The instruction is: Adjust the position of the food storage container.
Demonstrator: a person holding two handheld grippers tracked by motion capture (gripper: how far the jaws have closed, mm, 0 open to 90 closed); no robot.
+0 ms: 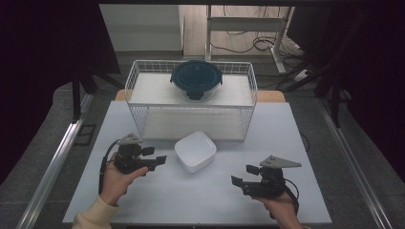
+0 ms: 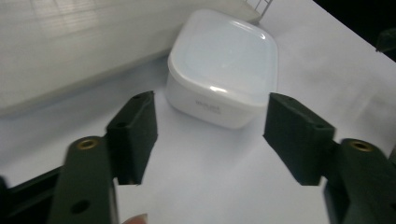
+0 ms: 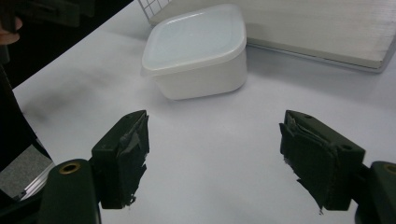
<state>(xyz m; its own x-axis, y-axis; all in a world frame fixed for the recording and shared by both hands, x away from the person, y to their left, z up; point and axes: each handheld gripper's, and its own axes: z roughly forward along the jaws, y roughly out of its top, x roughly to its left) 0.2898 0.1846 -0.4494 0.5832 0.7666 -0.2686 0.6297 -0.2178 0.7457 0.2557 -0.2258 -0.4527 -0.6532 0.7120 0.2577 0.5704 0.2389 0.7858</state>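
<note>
White table [image 1: 200,200]: open tools [image 1: 154,156] flank box [image 1: 195,151].

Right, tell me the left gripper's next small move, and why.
Probably ease the left gripper forward until its open jaws straddle the white box. The box sits closed on the table, just ahead of the jaws and not yet between them, with nothing gripped so far.

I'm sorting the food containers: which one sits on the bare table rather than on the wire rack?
The white square container with its white lid, in front of the wire rack. The round container with the dark teal lid sits on the rack's upper shelf.
</note>
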